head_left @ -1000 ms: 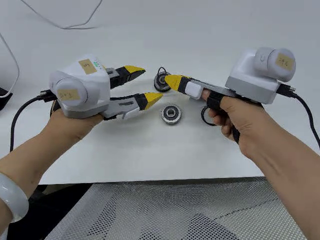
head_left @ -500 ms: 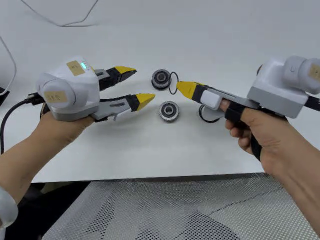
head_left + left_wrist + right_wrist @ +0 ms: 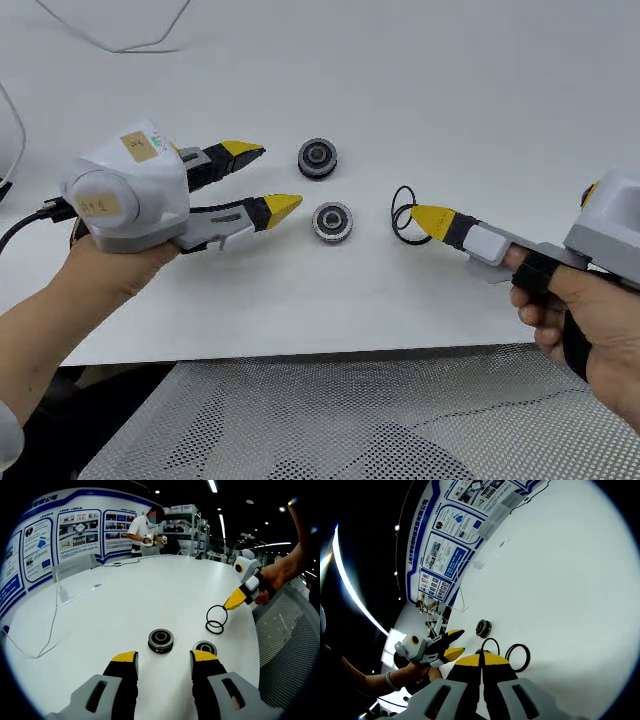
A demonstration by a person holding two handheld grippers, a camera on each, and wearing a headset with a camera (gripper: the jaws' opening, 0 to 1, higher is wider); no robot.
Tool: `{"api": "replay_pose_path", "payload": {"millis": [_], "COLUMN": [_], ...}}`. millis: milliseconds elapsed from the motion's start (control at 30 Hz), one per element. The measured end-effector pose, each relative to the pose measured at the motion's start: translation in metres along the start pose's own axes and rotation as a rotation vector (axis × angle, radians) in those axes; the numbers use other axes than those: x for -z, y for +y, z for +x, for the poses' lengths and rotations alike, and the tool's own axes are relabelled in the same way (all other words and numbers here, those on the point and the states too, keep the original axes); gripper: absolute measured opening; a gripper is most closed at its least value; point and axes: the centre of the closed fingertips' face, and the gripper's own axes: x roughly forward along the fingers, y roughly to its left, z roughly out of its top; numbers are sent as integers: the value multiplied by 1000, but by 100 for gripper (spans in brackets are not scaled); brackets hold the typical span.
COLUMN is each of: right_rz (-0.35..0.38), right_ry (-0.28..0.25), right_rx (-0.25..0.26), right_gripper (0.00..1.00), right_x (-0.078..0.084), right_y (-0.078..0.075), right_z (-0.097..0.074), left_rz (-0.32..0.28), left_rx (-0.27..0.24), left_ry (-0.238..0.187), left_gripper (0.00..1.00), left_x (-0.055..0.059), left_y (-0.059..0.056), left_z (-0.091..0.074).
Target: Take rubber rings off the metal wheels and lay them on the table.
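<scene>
Right gripper (image 3: pixel 421 214) jaws pinching a thin black rubber ring (image 3: pixel 395 212), might cling on release; left gripper (image 3: pixel 280 175) jaws apart, could bump the round metal wheel (image 3: pixel 332 221)

Two metal wheels (image 3: pixel 317 157) (image 3: pixel 333 221) — two rubber rings (image 3: pixel 402 216)

Two wheels (image 3: pixel 333 221), two rings (image 3: pixel 394 212) alongside

My fingers (image 3: pixel 125 661) stand apart over the white counter (image 3: pixel 125 595), one metal wheel (image 3: pixel 161 640) just ahead between them, a second wheel (image 3: pixel 205 647) at one fingertip, and the right gripper (image 3: pixel 233 601) touching the rubber rings (image 3: pixel 216 622) beyond.
</scene>
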Motion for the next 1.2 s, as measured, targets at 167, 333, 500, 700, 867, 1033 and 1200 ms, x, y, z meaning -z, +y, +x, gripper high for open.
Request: {"api": "replay_pose_path", "payload": {"millis": [167,333,500,700,867,1033,1200], "right_rz": [-58,-151,-213,-393,-528,-614,-625], "right_ry": [31,63,88,160,211,227,203], "right_rx": [66,144,181,250,294,337,318], "right_gripper": [1,2,3,7,11,17,18], "right_x": [5,7,8,12,15,12,3], "right_y": [-14,-27,-30,-36,-41,-46,-38], "right_z": [-1,-4,-4,-7,-8,-12,-9], "left_rz": [1,0,2,1,0,4,7], "left_rx": [-3,-6,-6,-5,-4,-4,2], "left_ry": [6,6,7,10,13,9,2], "left_gripper": [42,41,41,41,40,40,39], "left_x": [1,2,3,4,4,2,-1], "left_y": [0,2,3,1,0,0,-1], "left_z": [-1,-2,-2,-3,-3,-2,1]}}
